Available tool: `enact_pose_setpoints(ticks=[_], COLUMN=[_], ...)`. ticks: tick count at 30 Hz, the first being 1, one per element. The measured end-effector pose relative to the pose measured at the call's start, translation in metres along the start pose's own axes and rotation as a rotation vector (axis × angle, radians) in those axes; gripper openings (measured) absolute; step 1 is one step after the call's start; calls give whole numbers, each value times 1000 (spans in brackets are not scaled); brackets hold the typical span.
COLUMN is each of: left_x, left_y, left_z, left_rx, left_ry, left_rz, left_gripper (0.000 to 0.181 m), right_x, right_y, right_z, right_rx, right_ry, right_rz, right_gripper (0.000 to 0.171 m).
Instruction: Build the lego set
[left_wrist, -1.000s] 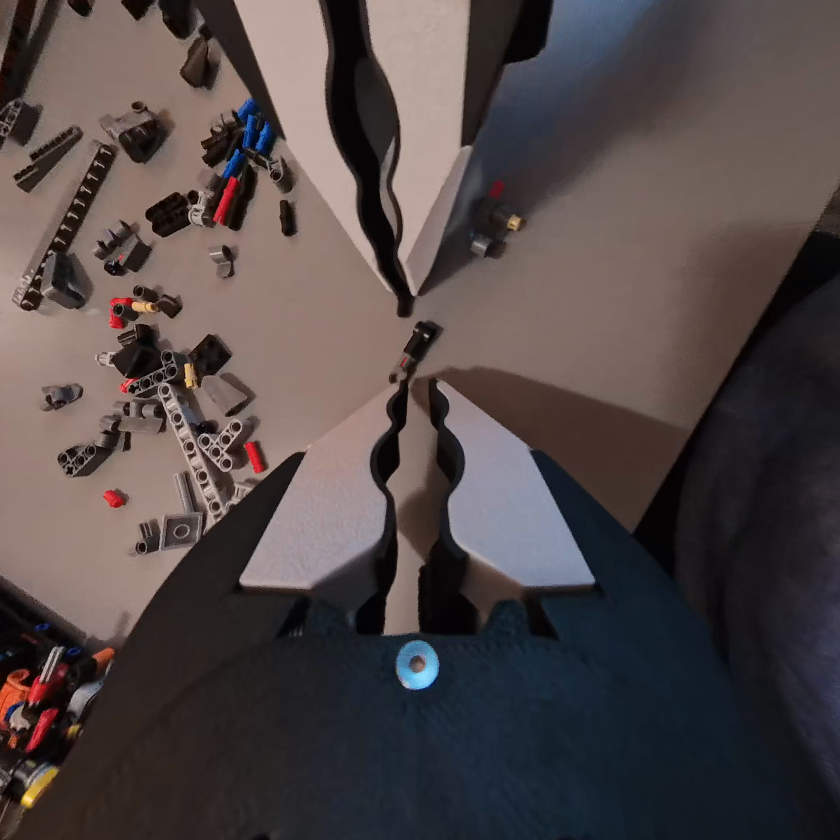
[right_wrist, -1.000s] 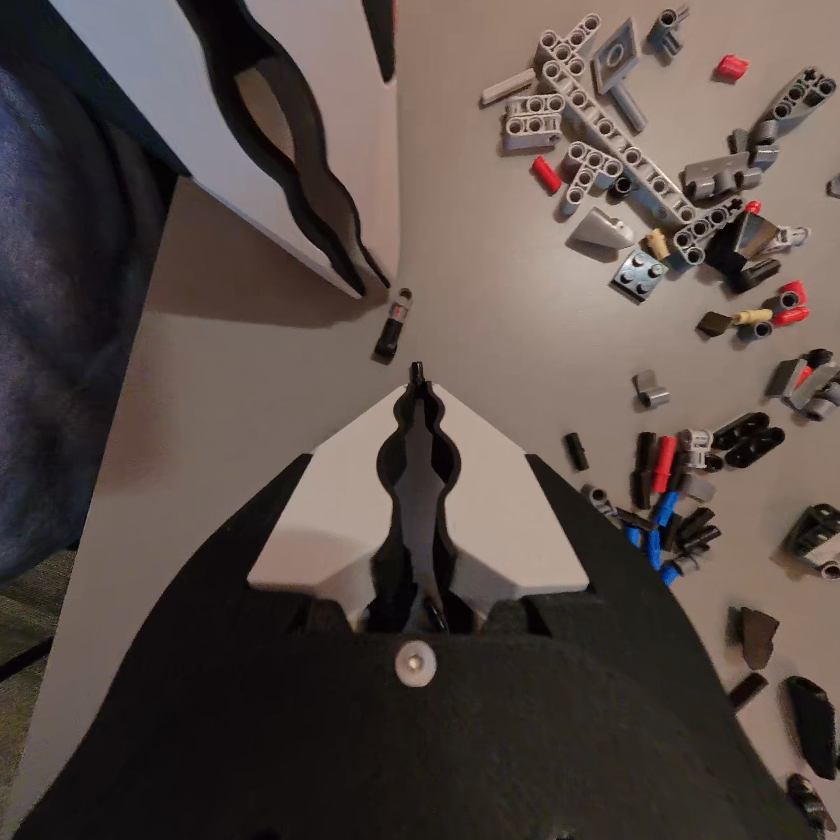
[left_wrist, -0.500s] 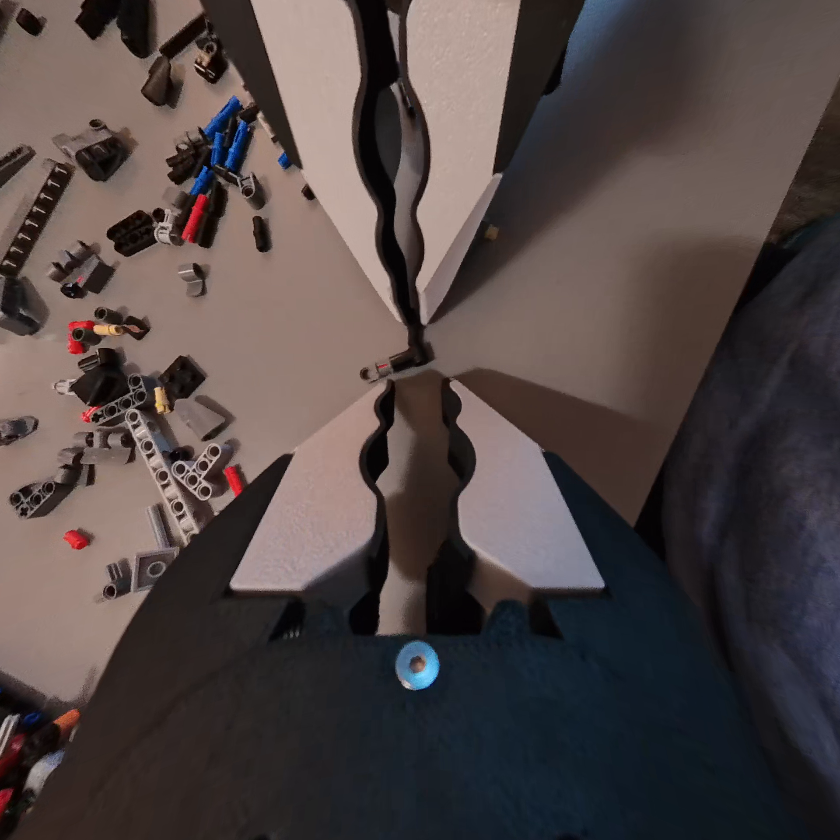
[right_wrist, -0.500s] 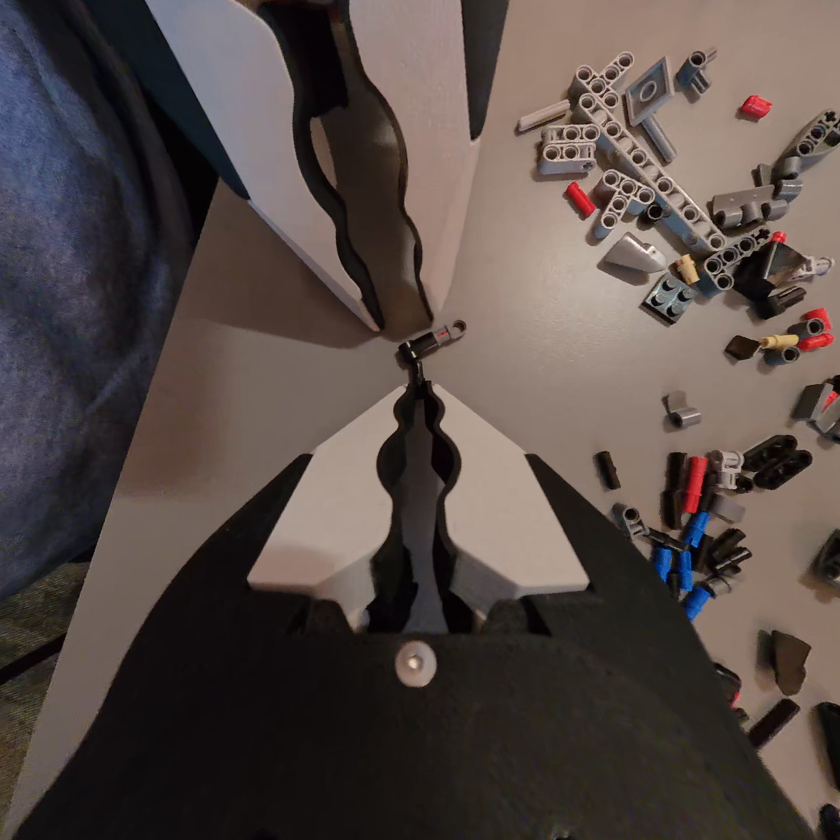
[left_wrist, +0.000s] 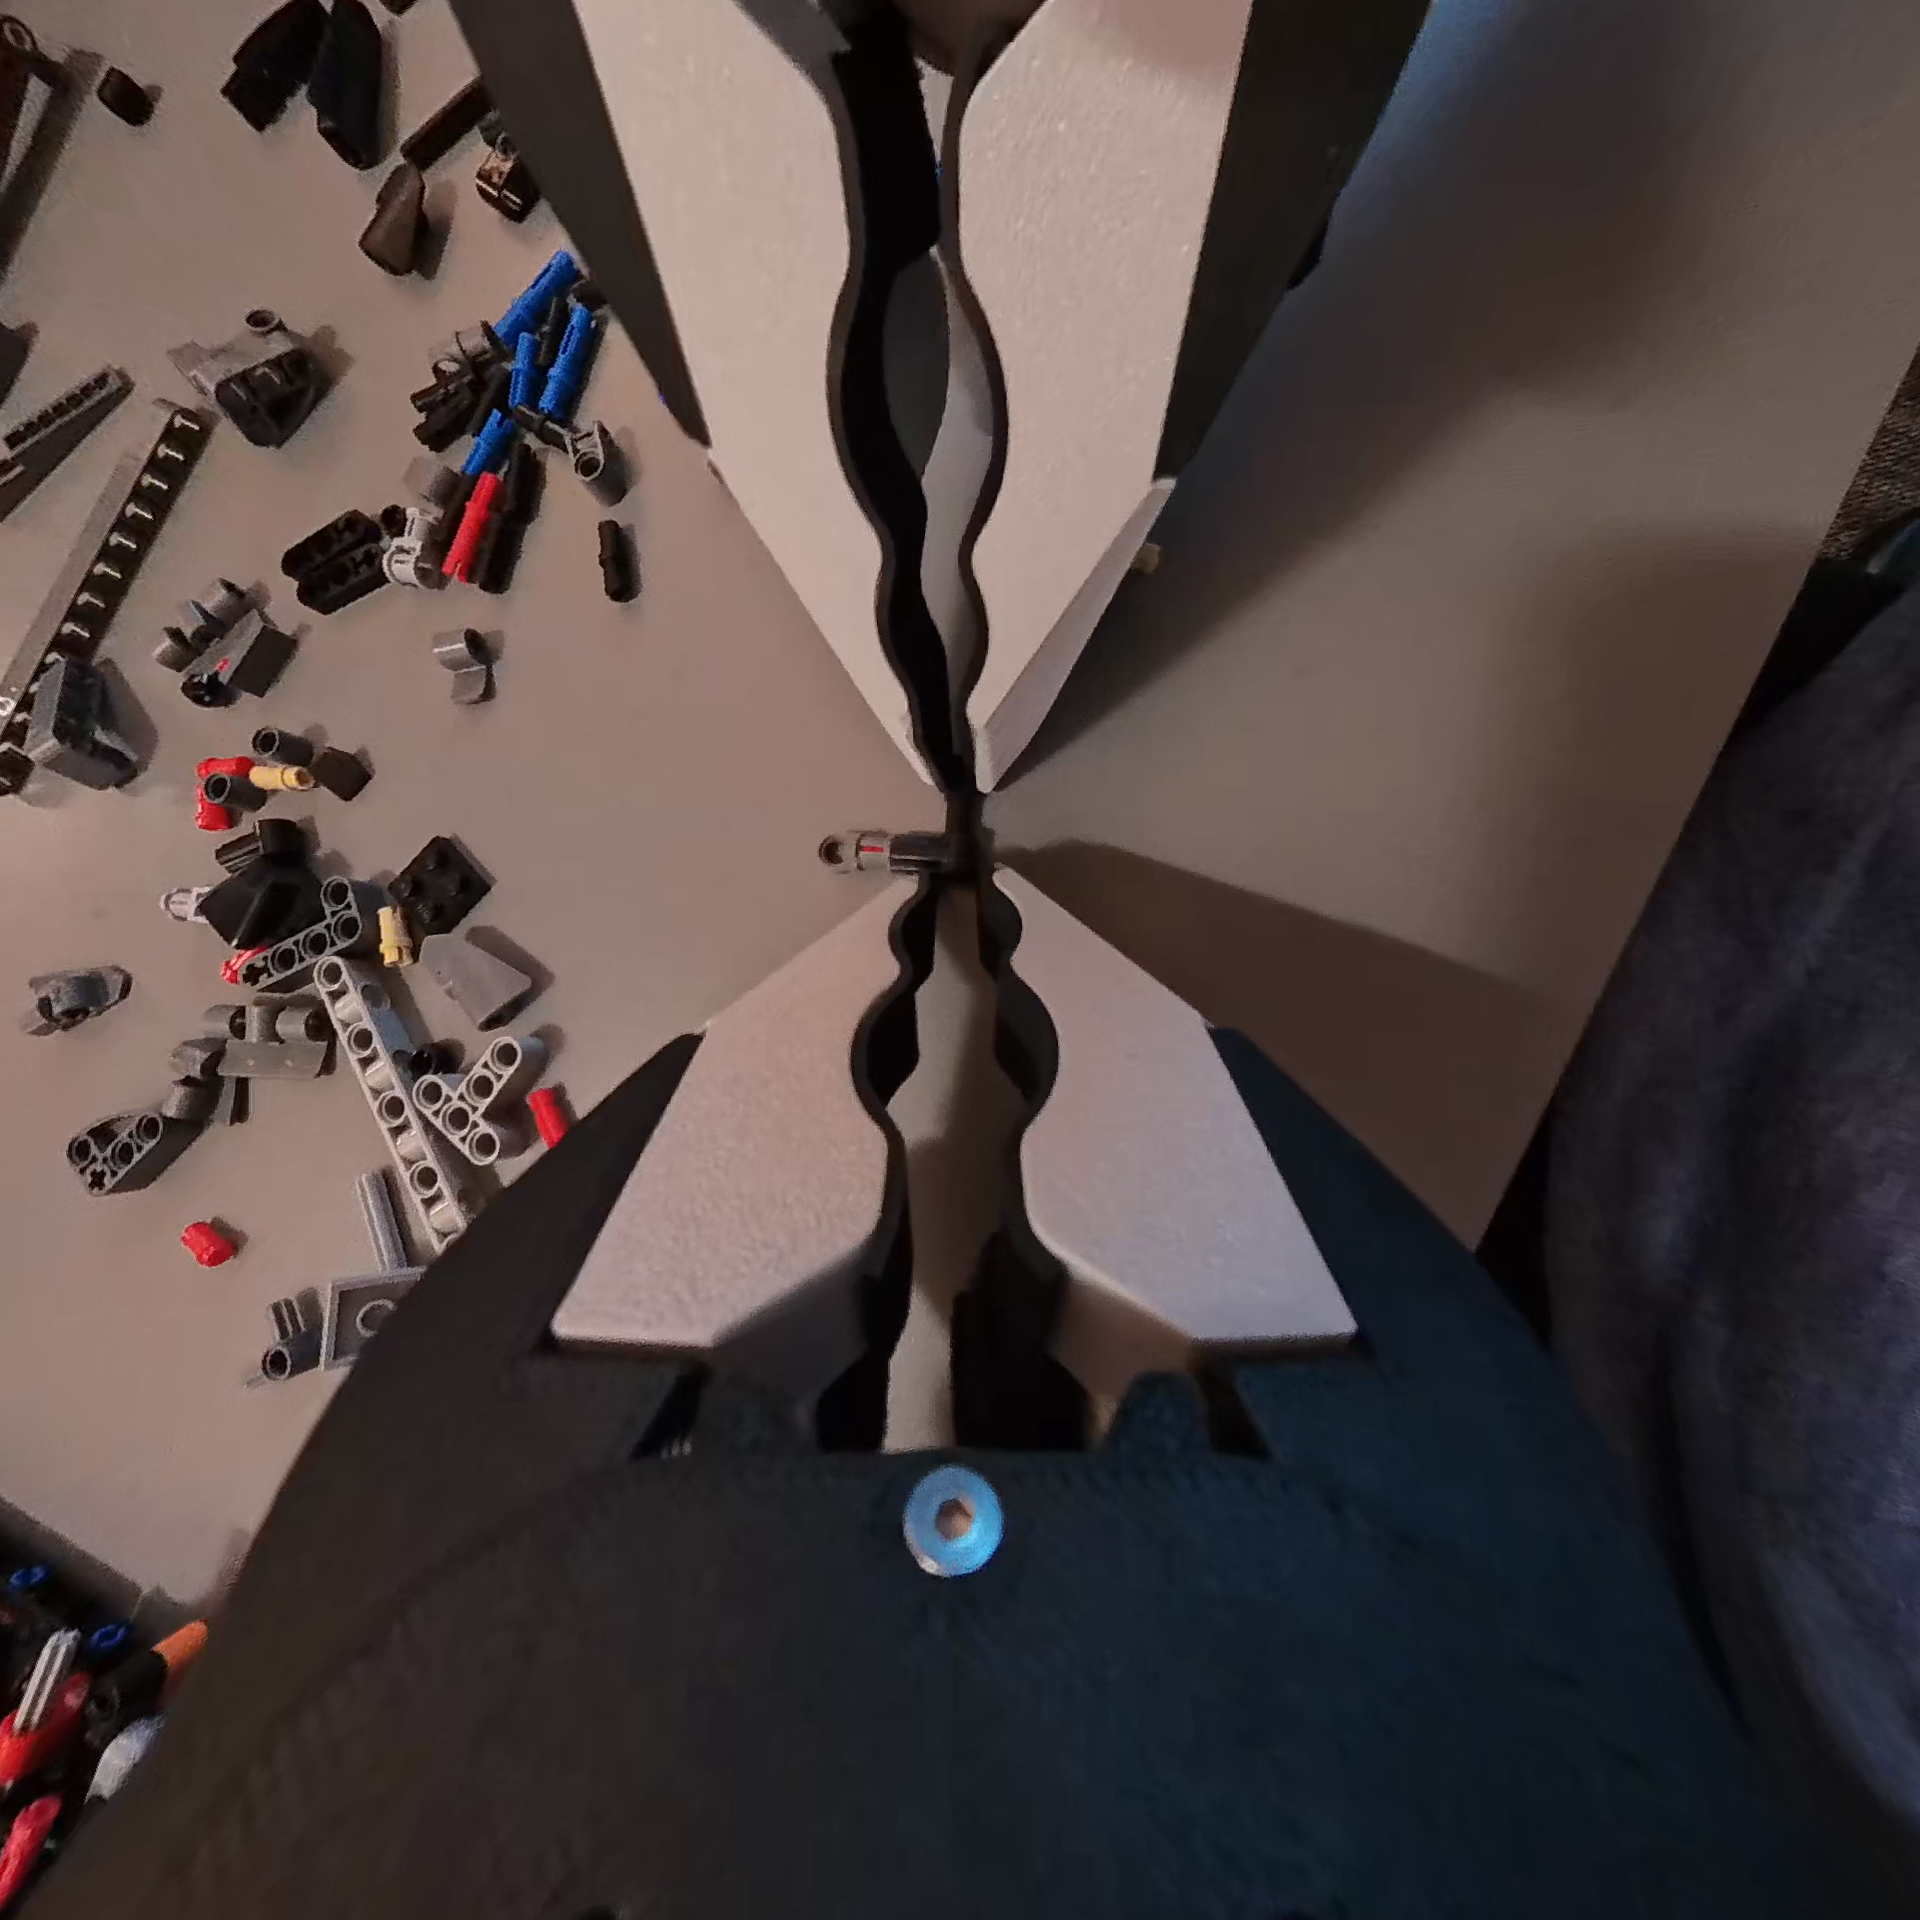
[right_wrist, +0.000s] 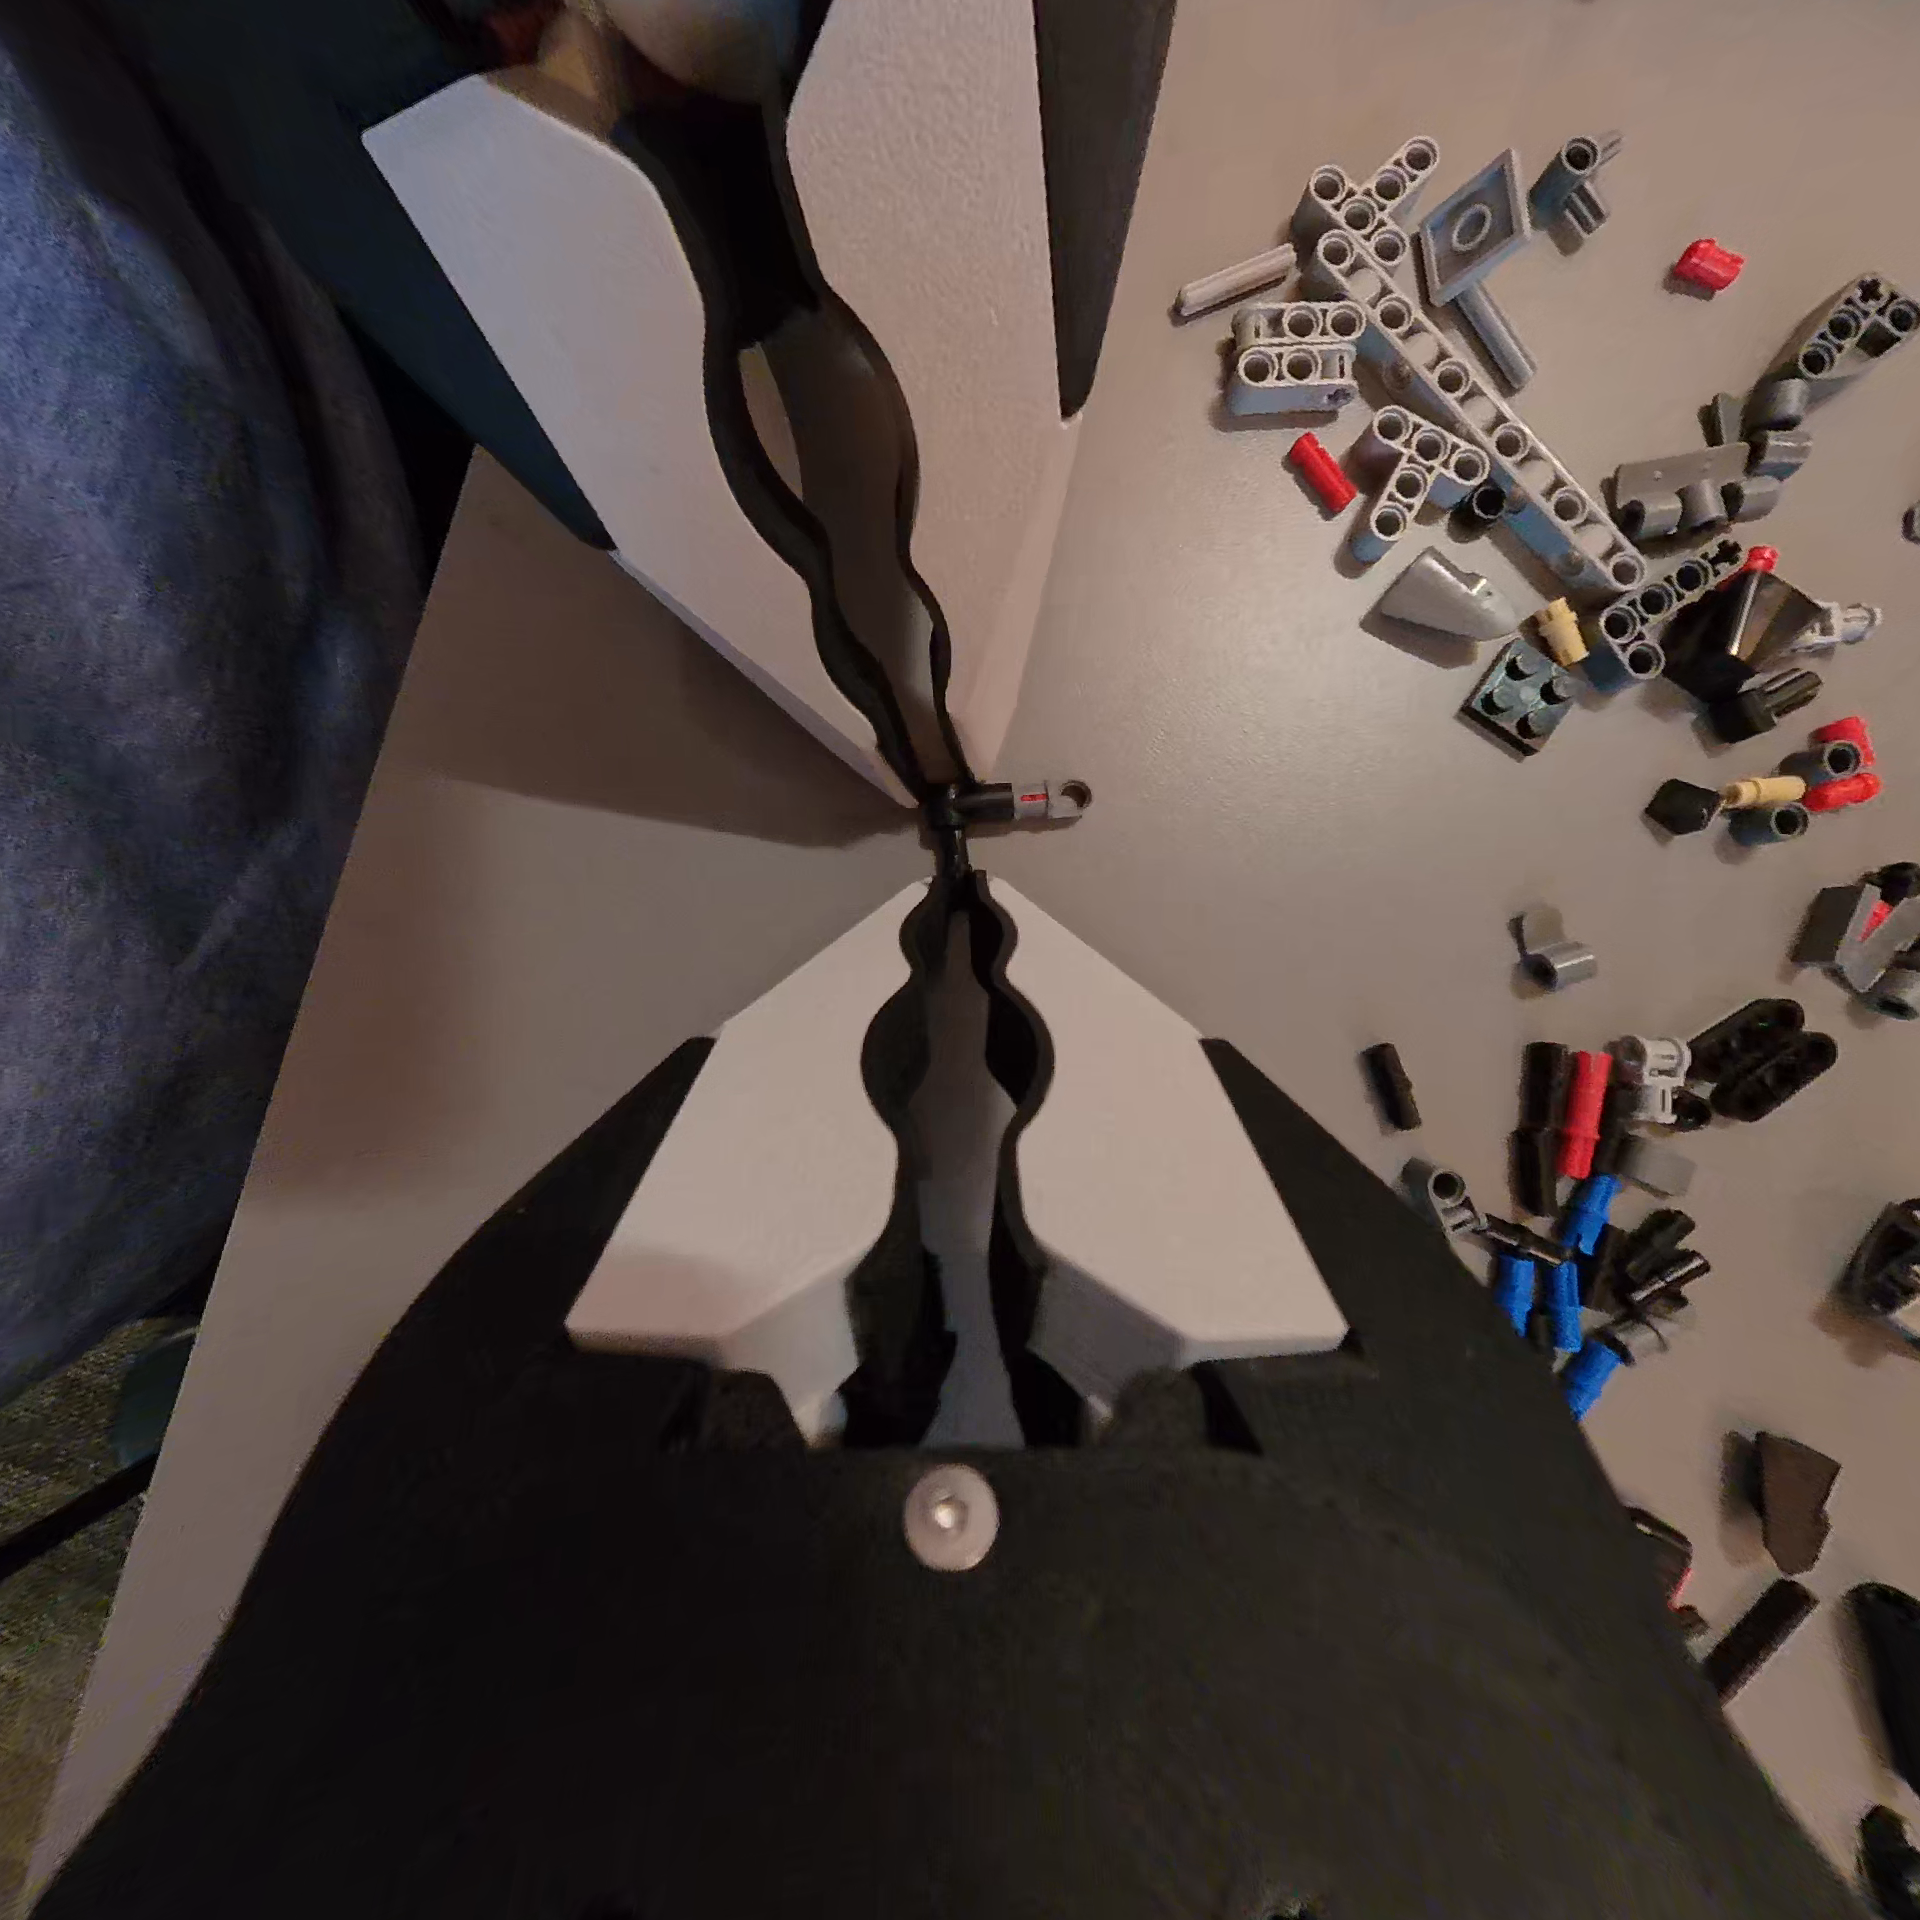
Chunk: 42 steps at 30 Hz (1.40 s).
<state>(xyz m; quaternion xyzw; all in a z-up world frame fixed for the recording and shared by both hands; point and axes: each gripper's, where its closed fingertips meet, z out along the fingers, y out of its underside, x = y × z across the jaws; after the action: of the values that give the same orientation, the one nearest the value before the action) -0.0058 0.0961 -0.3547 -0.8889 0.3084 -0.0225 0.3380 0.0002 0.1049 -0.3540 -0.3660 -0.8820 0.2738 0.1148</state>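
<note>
Drew tip to tip above the grey table (left_wrist: 727, 727) since a second earlier, left gripper (left_wrist: 951, 888) pinched on the black end of a small grey connector (right_wrist: 1023, 798) swung crosswise, right gripper (right_wrist: 951, 883) nipping a black pin (right_wrist: 954, 854) aimed lengthwise at that end, apparently touching.

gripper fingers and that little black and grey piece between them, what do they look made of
Gripper fingers: pale faces with a fine grainy texture and black wavy inner edges, likely 3D-printed plastic, matte. The small connector piece between the tips: smooth moulded plastic with a slight sheen, black at one end, grey with a red mark at the other.
</note>
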Motion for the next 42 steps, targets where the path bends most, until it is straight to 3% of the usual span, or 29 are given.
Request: enact_pose_setpoints(ticks=[15, 42], left_x=[-2, -3], left_y=[0, -2], left_z=[1, 3], left_rx=[-10, -3], left_ry=[-25, 18], left_rz=[6, -6], left_gripper=[4, 0], right_x=[1, 4], right_y=[0, 0], right_z=[-1, -1], right_rx=[11, 98], right_ry=[101, 124], right_rz=[94, 127], right_gripper=[0, 1])
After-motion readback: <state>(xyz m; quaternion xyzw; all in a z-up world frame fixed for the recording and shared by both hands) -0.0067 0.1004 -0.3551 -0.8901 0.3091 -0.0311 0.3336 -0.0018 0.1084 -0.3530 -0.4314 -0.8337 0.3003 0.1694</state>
